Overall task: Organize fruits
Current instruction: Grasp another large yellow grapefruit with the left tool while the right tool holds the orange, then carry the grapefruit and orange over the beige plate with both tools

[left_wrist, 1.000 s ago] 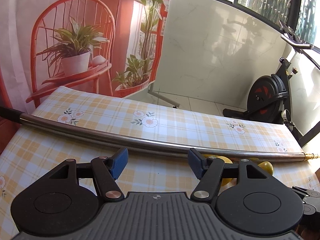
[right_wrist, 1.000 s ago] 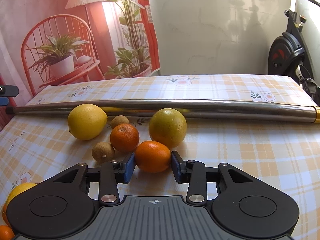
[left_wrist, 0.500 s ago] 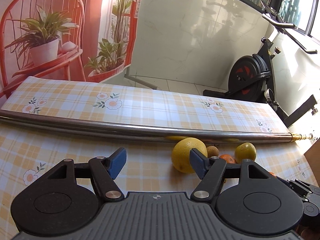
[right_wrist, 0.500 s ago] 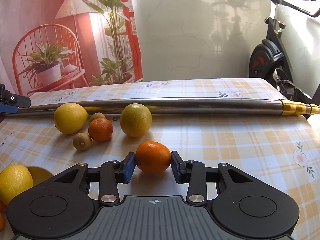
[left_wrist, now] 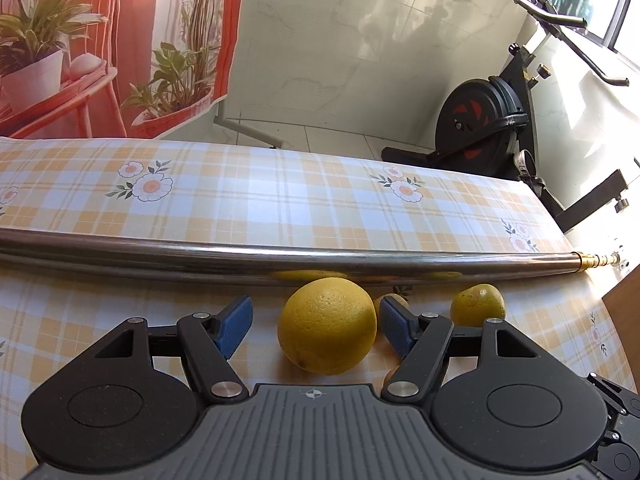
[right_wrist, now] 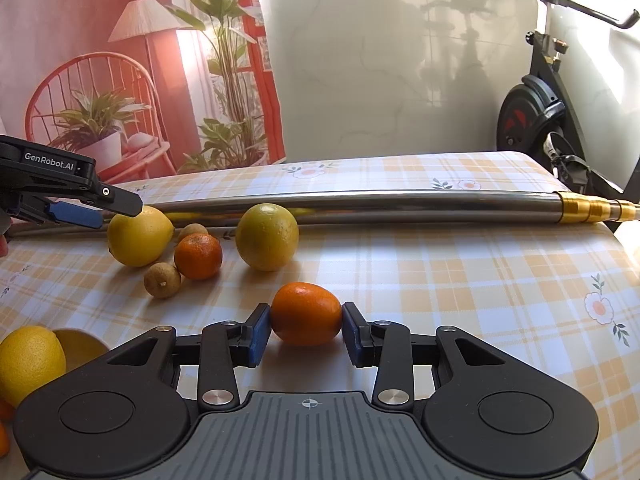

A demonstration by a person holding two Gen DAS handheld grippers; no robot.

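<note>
A large yellow lemon (left_wrist: 327, 326) lies on the checked tablecloth between the blue pads of my left gripper (left_wrist: 314, 328). That gripper is open. Its right pad (left_wrist: 394, 330) is close beside the lemon and its left pad stands well clear. My right gripper (right_wrist: 306, 334) is shut on an orange tangerine (right_wrist: 306, 314), low over the cloth and apart from the group. In the right wrist view the left gripper (right_wrist: 76, 200) reaches over the same lemon (right_wrist: 138, 236). Beside that lemon are a second tangerine (right_wrist: 198, 256), a small brown fruit (right_wrist: 162, 280) and a yellow-green citrus (right_wrist: 267, 237).
A long steel tube (left_wrist: 280, 260) lies across the table just behind the fruit, ending in a brass tip (right_wrist: 588, 210). Another lemon (right_wrist: 30, 364) sits at the near left edge. An exercise bike (left_wrist: 484, 124) stands beyond the table's right end.
My left gripper has swung right and dropped, so the lemon now sits between its fingers. My right gripper has drawn the tangerine away from the group, then held still.
</note>
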